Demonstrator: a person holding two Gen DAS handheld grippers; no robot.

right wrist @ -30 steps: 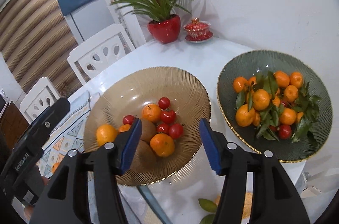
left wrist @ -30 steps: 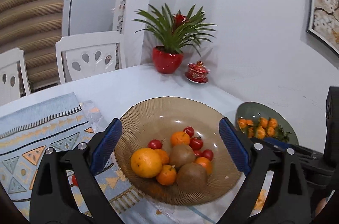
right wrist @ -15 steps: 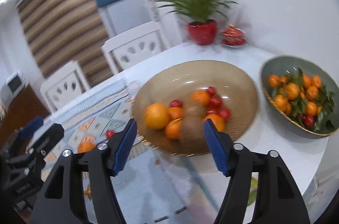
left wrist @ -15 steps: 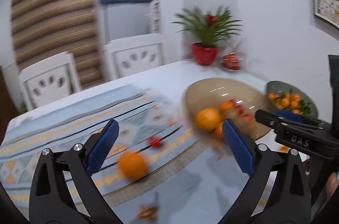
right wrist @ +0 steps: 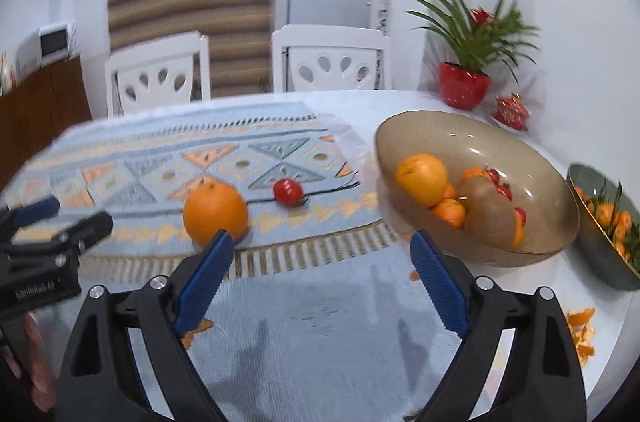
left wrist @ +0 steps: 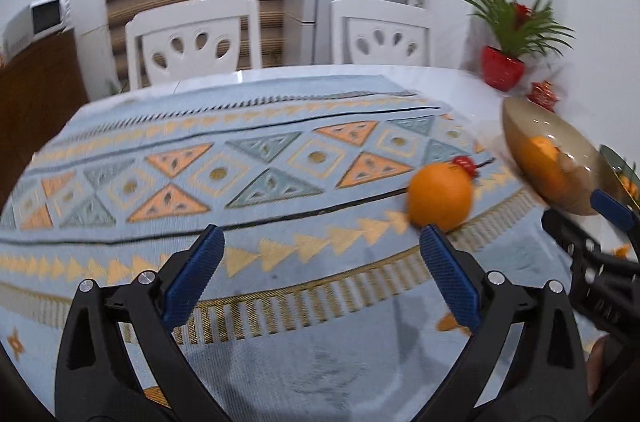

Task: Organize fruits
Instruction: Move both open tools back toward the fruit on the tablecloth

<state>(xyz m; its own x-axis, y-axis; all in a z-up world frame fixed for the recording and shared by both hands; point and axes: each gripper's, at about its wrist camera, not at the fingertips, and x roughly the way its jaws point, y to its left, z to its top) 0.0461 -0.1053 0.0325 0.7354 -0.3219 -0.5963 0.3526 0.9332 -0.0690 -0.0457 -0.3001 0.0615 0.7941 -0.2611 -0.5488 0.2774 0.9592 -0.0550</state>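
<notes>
Here the green bowl (right wrist: 600, 246) is cut off, its fruit blurred

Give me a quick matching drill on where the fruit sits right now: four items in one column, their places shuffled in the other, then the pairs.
Items:
1. loose orange
2. small red fruit
3. kiwi
4. leafy tangerines

Places:
A. in the green bowl at far right
B. on the patterned cloth, just ahead of the right gripper
C. in the amber glass bowl
D. on the patterned cloth, between the loose orange and the amber glass bowl

Pairs: 1-B, 2-D, 3-C, 4-A
</notes>
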